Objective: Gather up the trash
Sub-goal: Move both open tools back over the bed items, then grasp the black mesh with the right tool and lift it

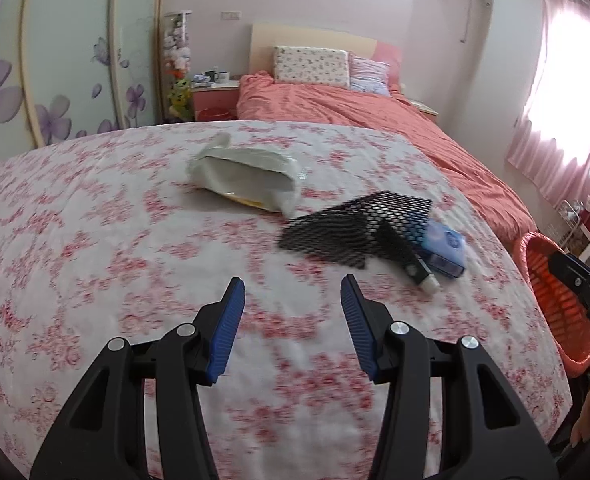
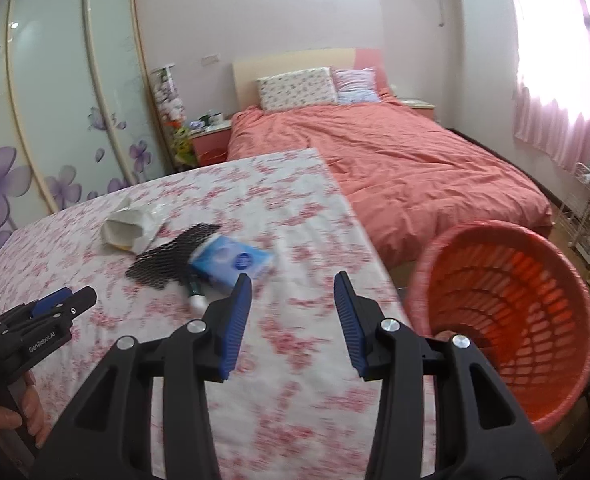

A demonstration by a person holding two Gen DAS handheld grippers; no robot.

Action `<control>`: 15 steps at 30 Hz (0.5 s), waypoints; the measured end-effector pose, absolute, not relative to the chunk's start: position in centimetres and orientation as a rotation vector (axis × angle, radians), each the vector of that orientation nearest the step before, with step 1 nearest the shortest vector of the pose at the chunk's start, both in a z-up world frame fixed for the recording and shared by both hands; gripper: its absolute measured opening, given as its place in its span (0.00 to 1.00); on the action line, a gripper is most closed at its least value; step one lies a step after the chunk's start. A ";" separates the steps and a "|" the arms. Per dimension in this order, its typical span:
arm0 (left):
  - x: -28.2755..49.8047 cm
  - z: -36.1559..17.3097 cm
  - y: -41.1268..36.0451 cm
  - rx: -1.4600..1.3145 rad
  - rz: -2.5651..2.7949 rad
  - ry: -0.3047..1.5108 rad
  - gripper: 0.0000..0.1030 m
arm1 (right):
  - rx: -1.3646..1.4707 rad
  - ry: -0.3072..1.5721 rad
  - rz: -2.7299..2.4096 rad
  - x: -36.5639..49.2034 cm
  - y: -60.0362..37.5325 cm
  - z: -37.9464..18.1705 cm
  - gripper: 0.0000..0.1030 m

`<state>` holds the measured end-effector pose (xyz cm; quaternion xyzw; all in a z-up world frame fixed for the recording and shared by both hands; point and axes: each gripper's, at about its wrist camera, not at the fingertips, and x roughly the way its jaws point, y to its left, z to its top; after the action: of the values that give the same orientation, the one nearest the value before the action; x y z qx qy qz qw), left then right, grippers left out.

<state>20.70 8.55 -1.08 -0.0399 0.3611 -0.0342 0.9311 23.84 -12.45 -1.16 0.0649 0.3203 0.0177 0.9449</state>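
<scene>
On the table with the pink-flowered cloth lie a crumpled white paper bag, a black foam net, a dark tube with a white cap and a blue tissue pack. They also show in the right wrist view: bag, net, tissue pack, tube cap. My left gripper is open and empty, short of the net. My right gripper is open and empty at the table's right edge, beside an orange basket.
The orange basket stands off the table's right side. Behind the table is a bed with a coral cover and pillows. A flowered wardrobe is to the left, a nightstand at the back, pink curtains on the right.
</scene>
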 end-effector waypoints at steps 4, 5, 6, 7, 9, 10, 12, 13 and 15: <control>20.5 -1.0 10.3 -0.099 -0.051 0.731 0.49 | 0.135 0.678 0.087 25.6 -10.0 -1.4 0.42; 20.5 -1.1 10.8 -0.105 -0.047 0.730 0.49 | 0.136 0.684 0.097 26.1 -9.4 -1.5 0.42; 20.5 -1.1 11.3 -0.111 -0.042 0.730 0.49 | 0.136 0.693 0.110 26.7 -8.7 -1.5 0.41; 20.5 -1.1 11.7 -0.114 -0.037 0.730 0.49 | 0.138 0.702 0.122 27.2 -8.1 -1.7 0.41; 20.4 -1.1 12.6 -0.124 -0.028 0.727 0.49 | 0.146 0.717 0.141 28.4 -7.1 -2.0 0.41; 20.5 -1.1 12.9 -0.127 -0.024 0.728 0.49 | 0.151 0.728 0.152 29.1 -6.5 -2.2 0.41; 20.7 -1.2 13.8 -0.139 -0.016 0.729 0.49 | 0.152 0.752 0.158 30.5 -5.4 -2.8 0.41; 20.7 -1.2 14.2 -0.144 -0.012 0.729 0.49 | 0.150 0.765 0.159 31.2 -4.9 -3.2 0.40; 20.7 -1.2 14.7 -0.149 -0.006 0.728 0.49 | 0.140 0.789 0.156 32.2 -4.1 -3.9 0.38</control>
<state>20.71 14.73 -1.15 -0.0728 0.3559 -0.0030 0.9317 32.19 -4.10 -3.86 0.0683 0.3834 0.0757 0.9179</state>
